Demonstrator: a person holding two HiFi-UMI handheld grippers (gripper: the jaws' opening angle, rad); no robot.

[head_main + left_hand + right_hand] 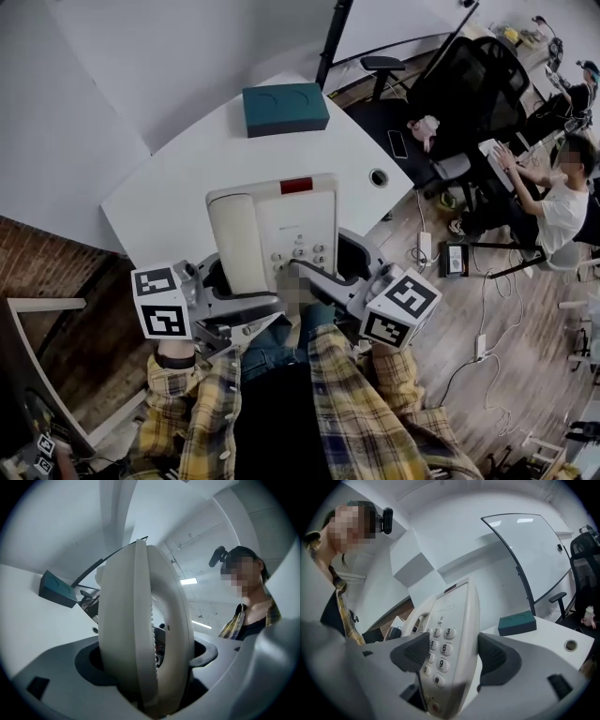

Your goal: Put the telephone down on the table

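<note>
I see a white desk telephone [272, 230] with its handset on the left and keypad on the right, held over the near edge of the white table [187, 169]. My left gripper [220, 286] is shut on its left near side and my right gripper [339, 267] on its right near side. In the left gripper view the telephone [140, 620] stands edge-on, clamped in the left gripper [147, 660]. The right gripper view has the keypad face of the telephone [450, 620] tilted upward inside the right gripper [454, 656]. Whether its base touches the table is hidden.
A teal box [285, 109] lies at the table's far end, also the teal box [516, 623] in the right gripper view. A round cable hole [379, 176] sits near the right edge. Office chairs [469, 75] and a seated person [553, 202] are to the right.
</note>
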